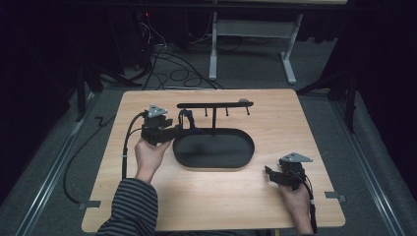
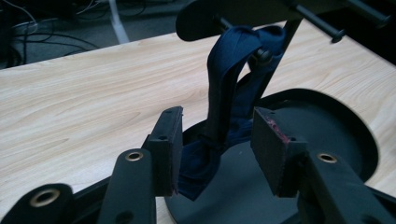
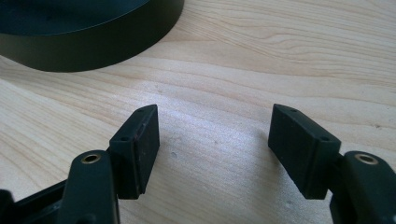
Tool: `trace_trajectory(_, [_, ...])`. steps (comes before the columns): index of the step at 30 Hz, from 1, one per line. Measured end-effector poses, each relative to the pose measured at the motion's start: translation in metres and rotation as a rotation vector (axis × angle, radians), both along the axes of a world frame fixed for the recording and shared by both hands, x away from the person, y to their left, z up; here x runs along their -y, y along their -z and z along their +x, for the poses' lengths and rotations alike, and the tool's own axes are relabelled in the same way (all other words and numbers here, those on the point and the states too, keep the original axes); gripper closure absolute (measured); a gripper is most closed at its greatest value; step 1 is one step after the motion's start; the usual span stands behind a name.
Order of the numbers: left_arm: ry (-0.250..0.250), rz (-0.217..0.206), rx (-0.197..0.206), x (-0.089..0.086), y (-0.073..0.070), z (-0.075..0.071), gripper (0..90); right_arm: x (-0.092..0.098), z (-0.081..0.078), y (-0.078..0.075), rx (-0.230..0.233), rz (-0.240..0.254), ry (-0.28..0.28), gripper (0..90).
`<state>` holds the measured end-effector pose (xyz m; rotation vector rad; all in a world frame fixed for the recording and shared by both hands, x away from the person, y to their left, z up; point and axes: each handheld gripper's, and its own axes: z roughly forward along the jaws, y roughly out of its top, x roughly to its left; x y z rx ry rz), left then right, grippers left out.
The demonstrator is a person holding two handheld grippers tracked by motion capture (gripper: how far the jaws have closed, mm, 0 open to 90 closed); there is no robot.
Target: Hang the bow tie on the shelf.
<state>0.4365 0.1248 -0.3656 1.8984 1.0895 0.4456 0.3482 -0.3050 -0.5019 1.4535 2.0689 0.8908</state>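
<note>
A black stand has an oval base (image 1: pixel 214 148) and a horizontal bar with several pegs (image 1: pixel 215 104). A dark blue fabric strap (image 2: pixel 229 70) hangs from a peg near the bar's left end (image 1: pixel 185 117), and its lower part rests on the base. My left gripper (image 1: pixel 178 130) is at the left end of the base, open, with its jaws on either side of the strap's lower part (image 2: pixel 217 135). My right gripper (image 1: pixel 269 172) rests low over the bare wood off the base's front right corner, open and holding nothing (image 3: pixel 212 140).
The wooden table (image 1: pixel 147 196) carries the stand in its middle. In the right gripper view the base's black rim (image 3: pixel 93 44) lies ahead and to the left. Beyond the far edge are floor cables (image 1: pixel 167 69) and a white table frame (image 1: pixel 251 29).
</note>
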Motion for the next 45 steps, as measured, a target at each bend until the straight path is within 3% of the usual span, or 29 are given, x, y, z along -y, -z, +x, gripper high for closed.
trace_trajectory(4, [0.003,-0.006,-0.003,-0.005,0.001,-0.004,52.5,0.000,0.000,0.000,0.000,-0.002,0.001,35.4])
trace_trajectory(9, [0.002,-0.014,0.024,-0.015,-0.004,-0.014,49.0,0.000,0.000,0.000,0.001,0.000,0.001,35.5])
trace_trajectory(19, [-0.030,-0.067,0.055,-0.043,-0.010,-0.032,45.5,0.000,0.000,0.000,0.001,0.000,0.002,35.7])
trace_trajectory(31, [-0.074,-0.101,0.050,-0.074,-0.004,-0.047,44.6,0.000,0.000,0.000,0.001,-0.003,0.005,35.7])
trace_trajectory(45, [-0.094,-0.113,0.035,-0.091,0.008,-0.064,43.3,0.000,0.000,0.000,0.002,-0.004,0.005,35.7])
